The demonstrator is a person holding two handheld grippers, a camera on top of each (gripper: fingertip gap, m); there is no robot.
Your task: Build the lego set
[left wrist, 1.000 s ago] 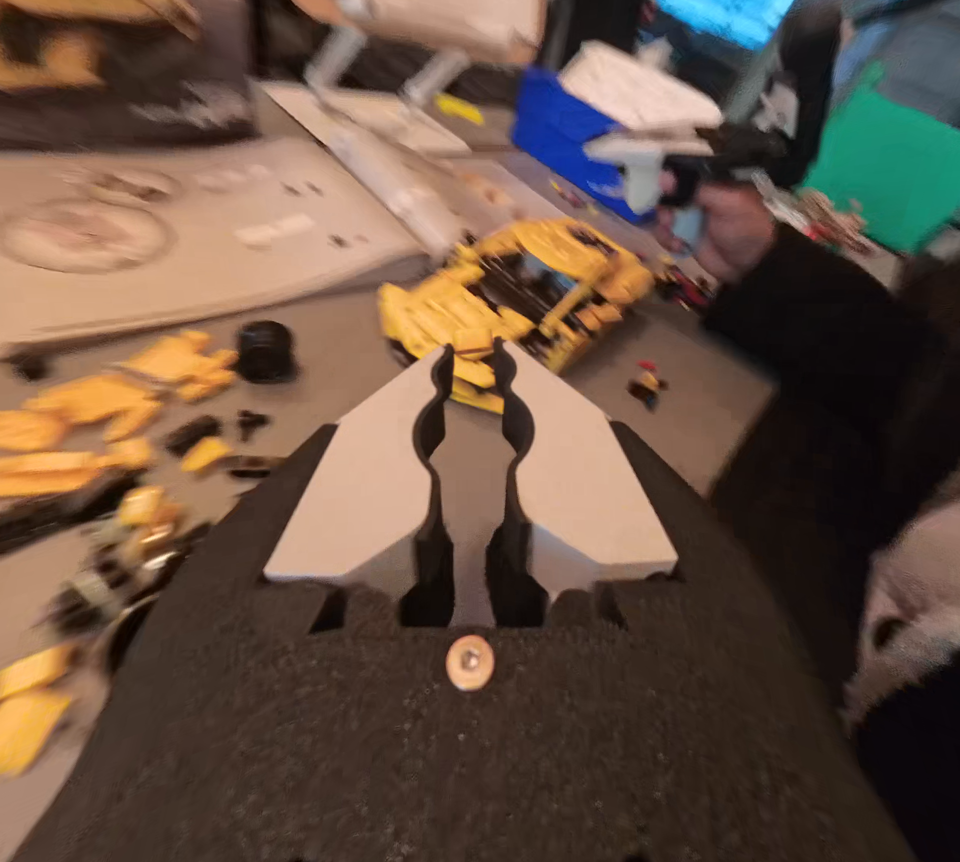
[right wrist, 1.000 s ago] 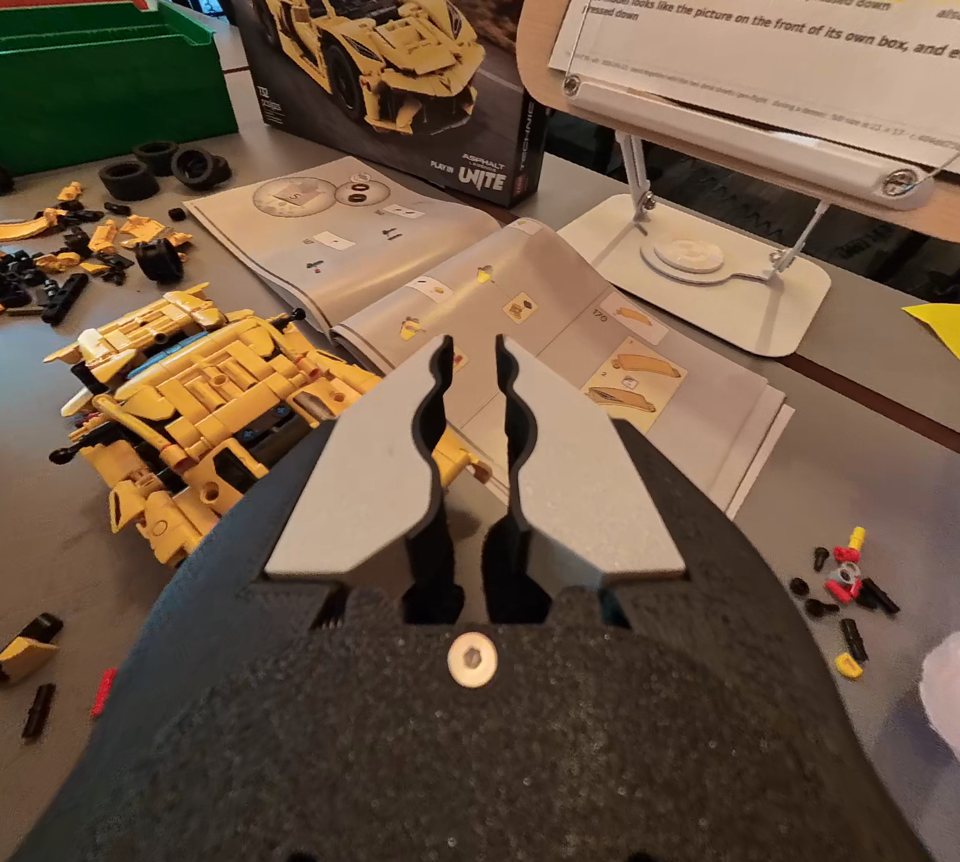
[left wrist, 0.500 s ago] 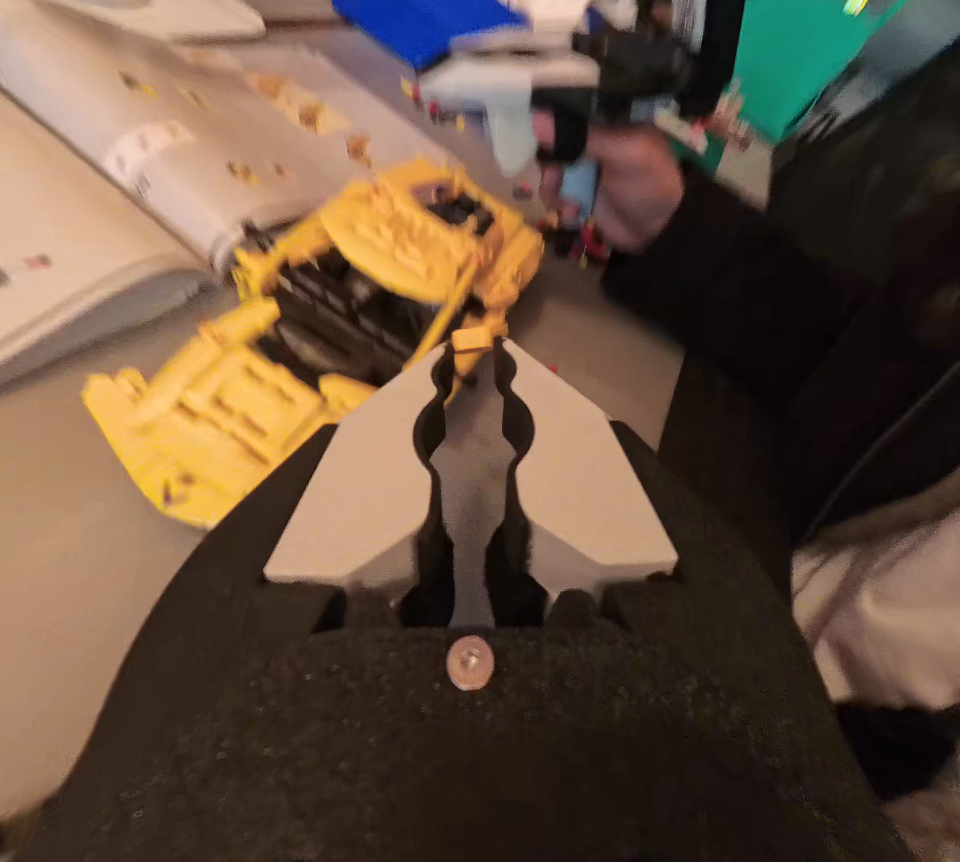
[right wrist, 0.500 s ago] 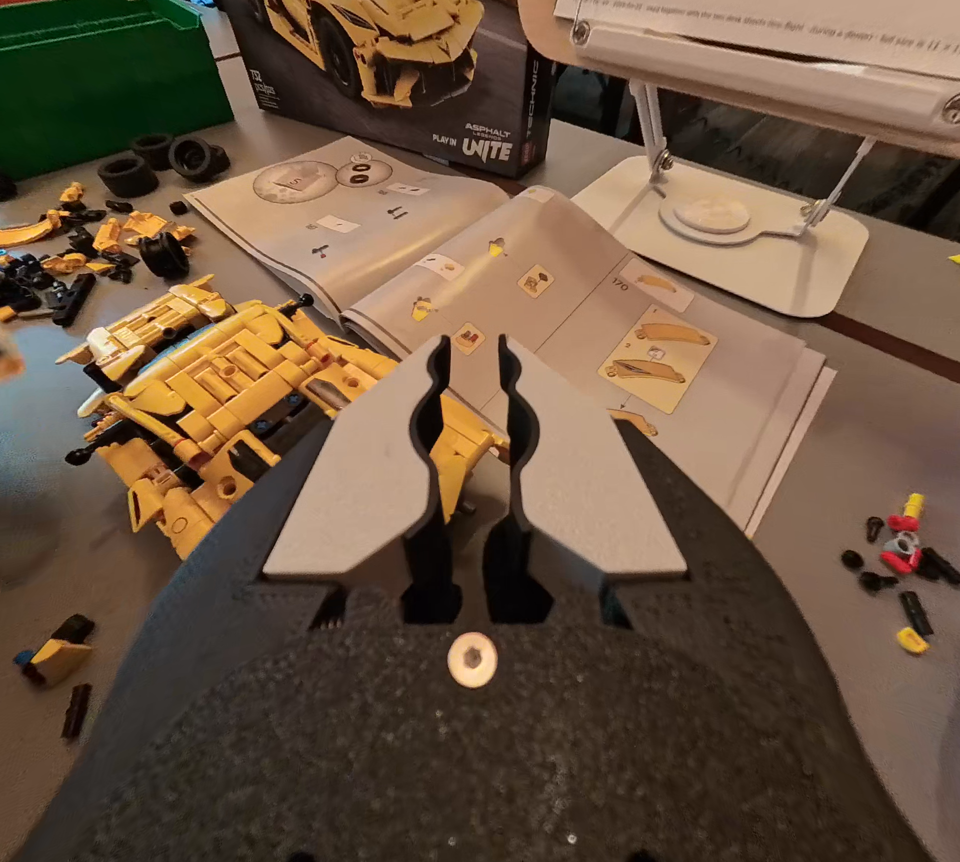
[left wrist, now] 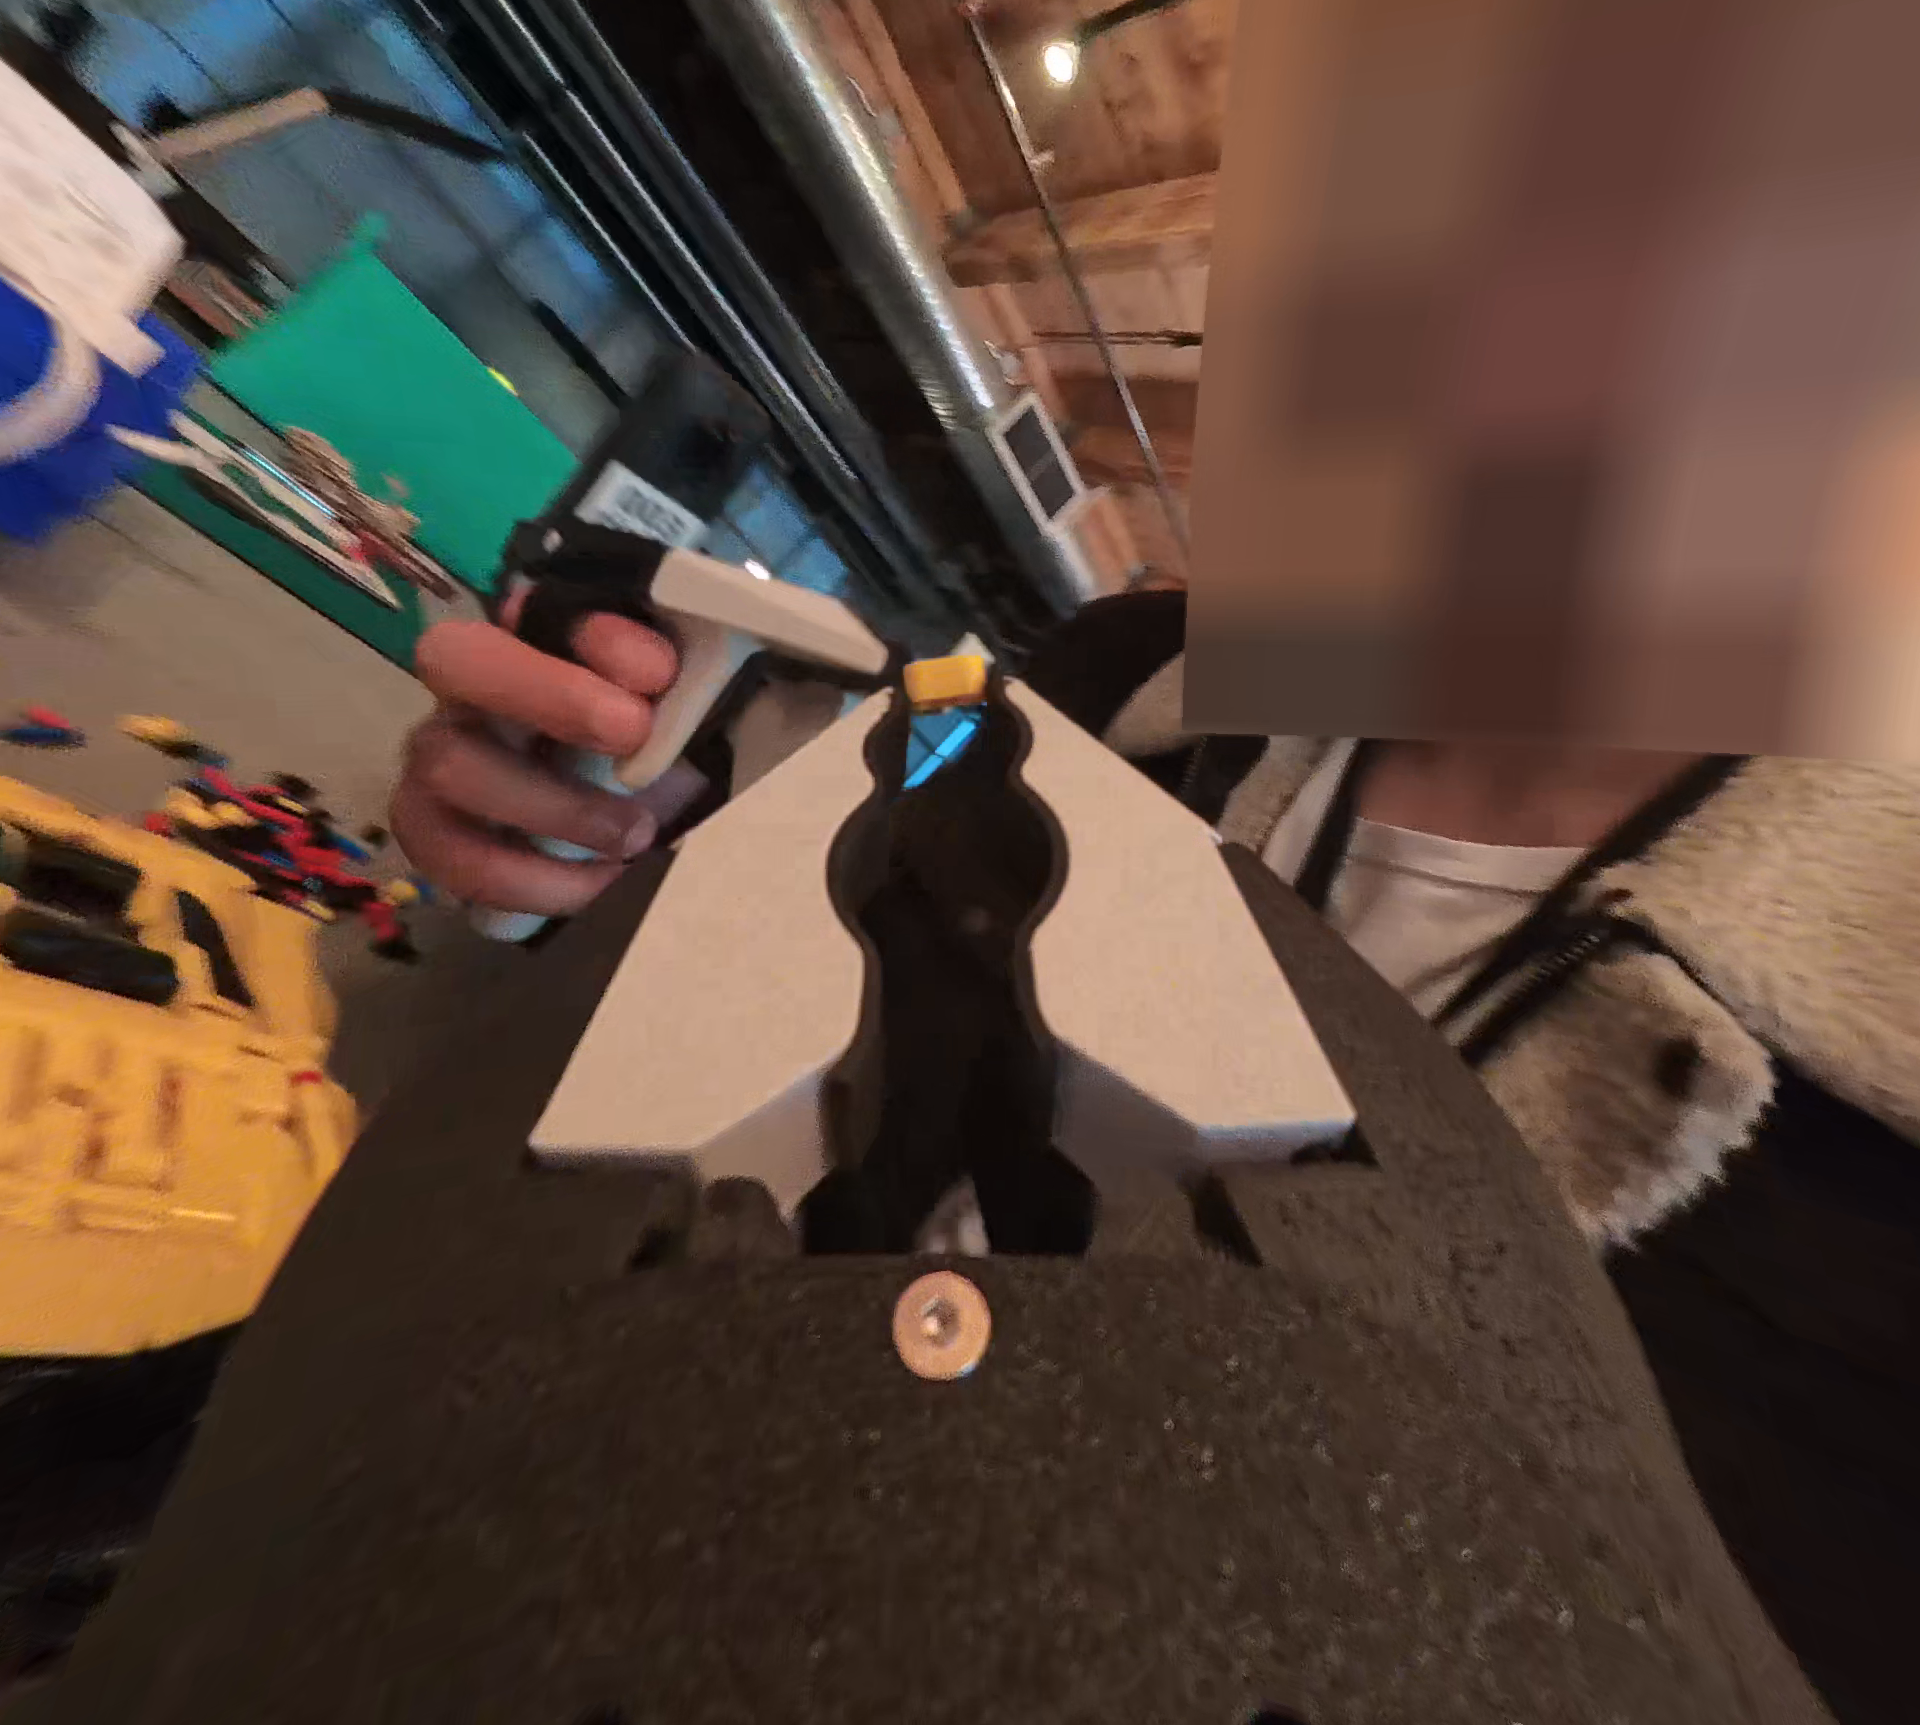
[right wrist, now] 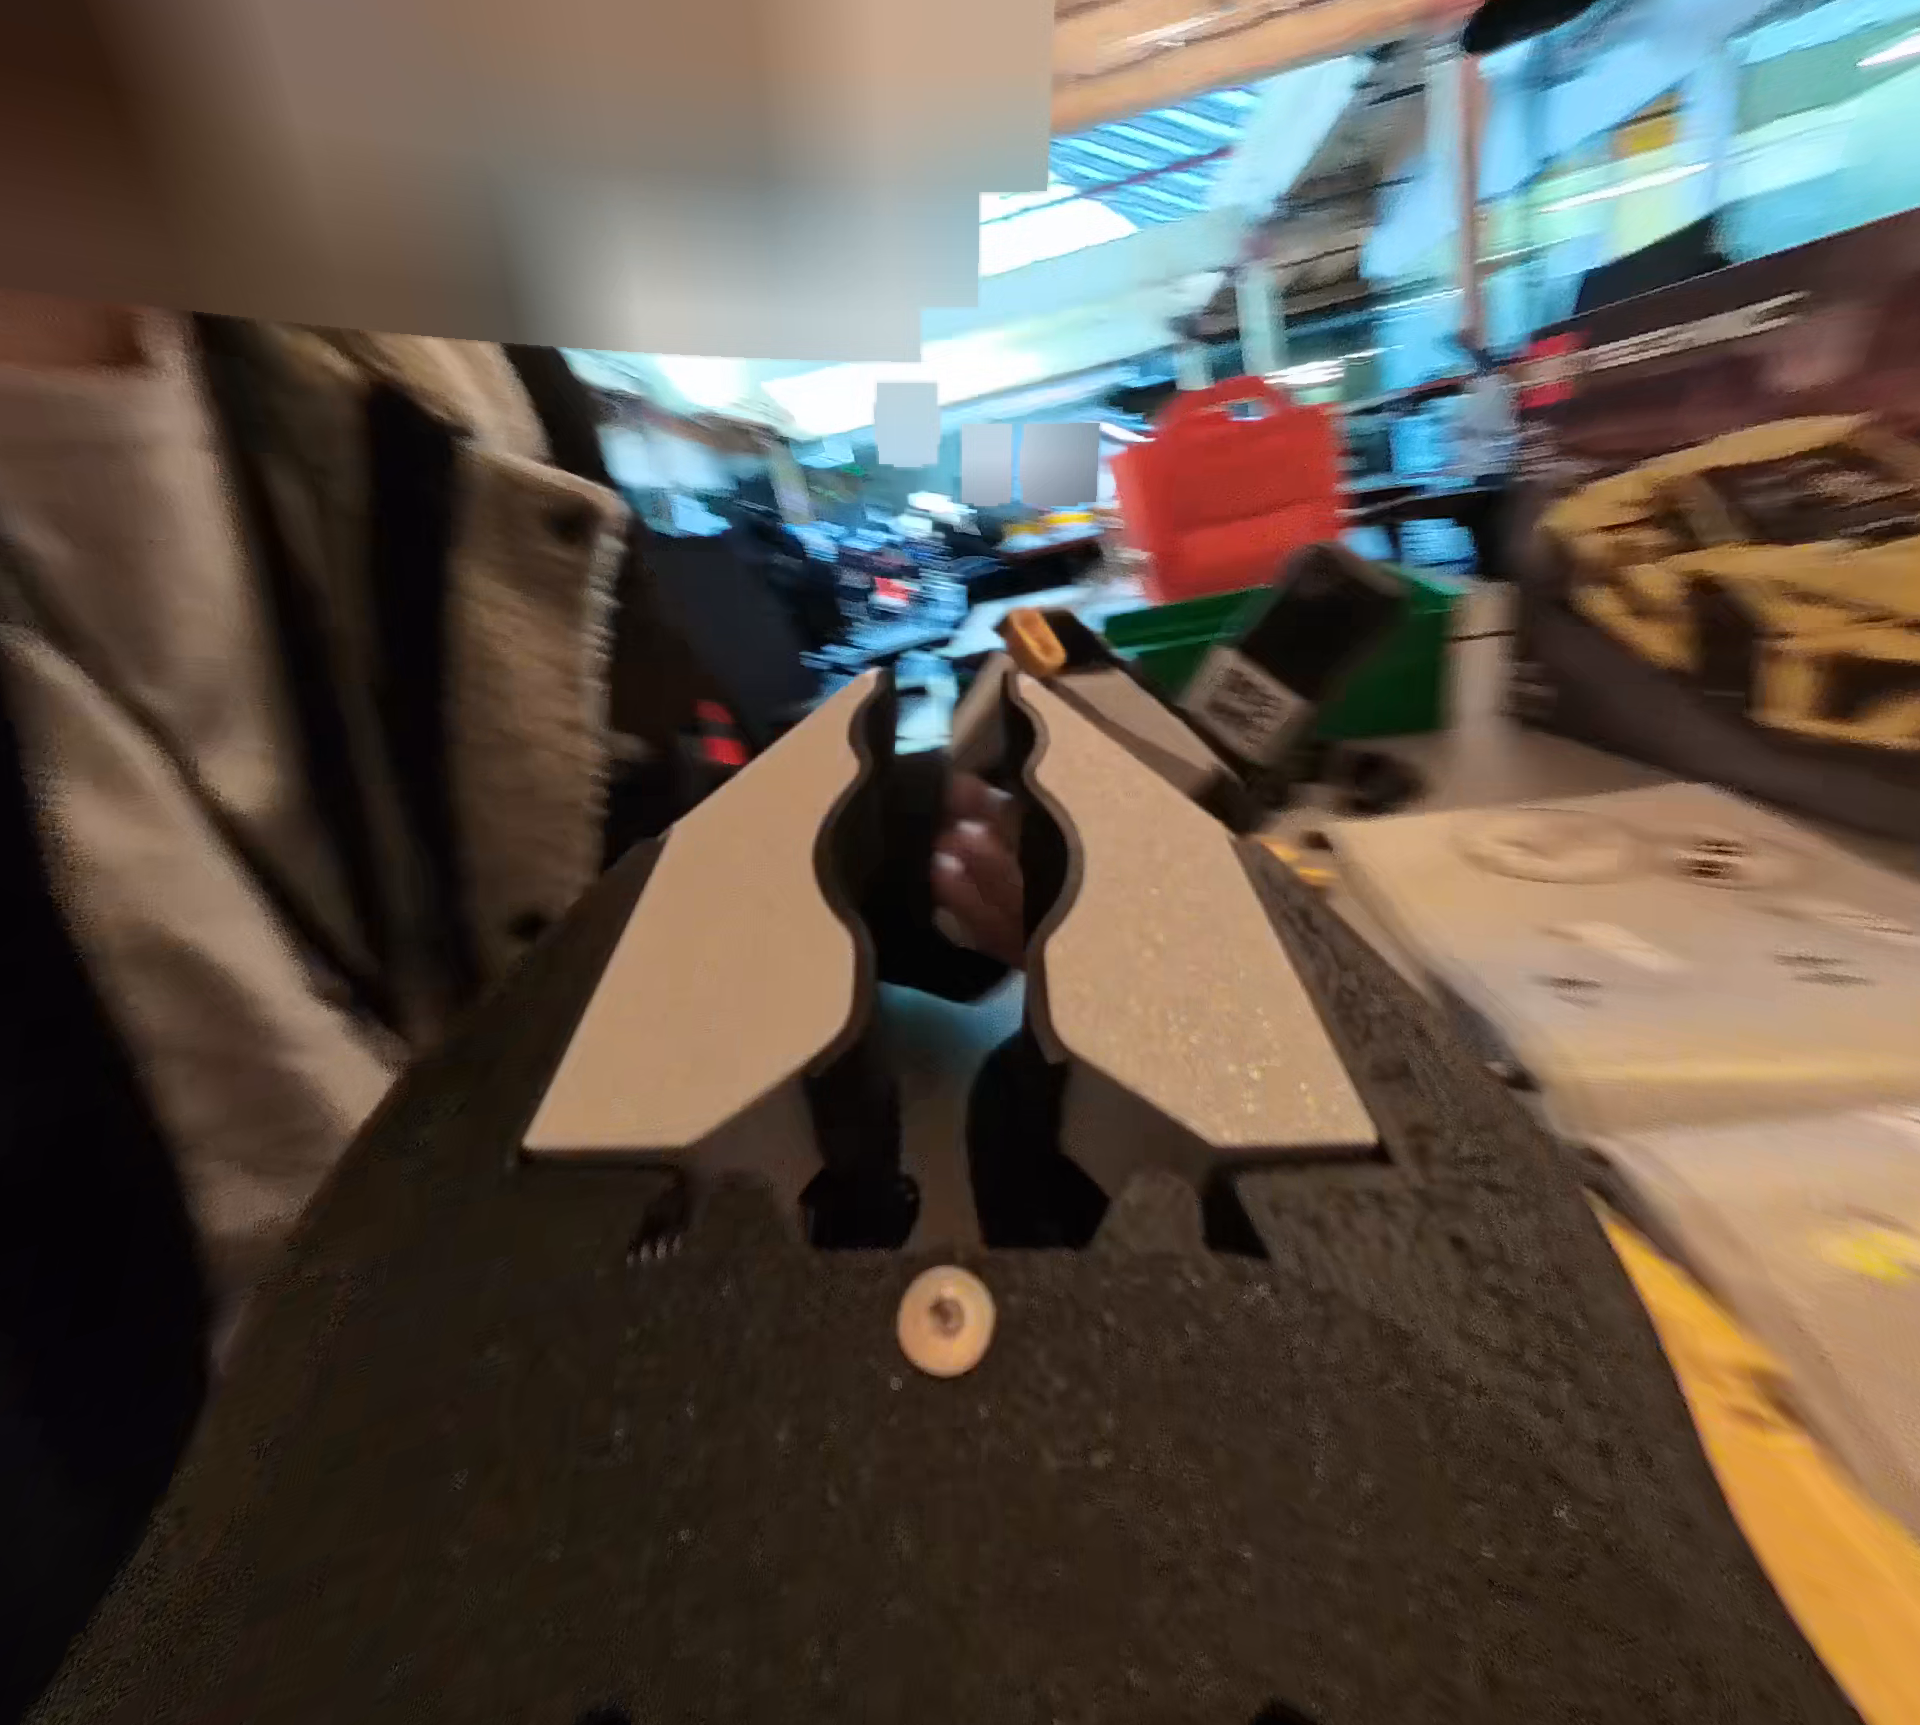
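My left gripper (left wrist: 943,701) is raised off the table and is shut on a small yellow lego piece (left wrist: 943,680), with a blue part (left wrist: 940,740) showing just below it. My right gripper (right wrist: 948,693) is narrowly open and empty. In the left wrist view its fingers (left wrist: 769,613) point at the yellow piece from the left, almost touching it. In the right wrist view the left gripper (right wrist: 1039,652) shows just beyond with the yellow piece (right wrist: 1034,636) at its tip. The half-built yellow car (left wrist: 135,1052) lies blurred at lower left.
A person in a pale fleece jacket (left wrist: 1662,927) is close behind both grippers. Small loose red, black and yellow pieces (left wrist: 270,828) lie on the table. The open manual (right wrist: 1610,927), the set's box (right wrist: 1714,595), a green bin (right wrist: 1392,667) and a red bin (right wrist: 1226,480) are at right. Less than 4 cm separates the two grippers' tips.
Both grippers have swung up from the table and turned toward the person. The left gripper has lifted a small yellow piece; the right gripper's tips have come close to it.
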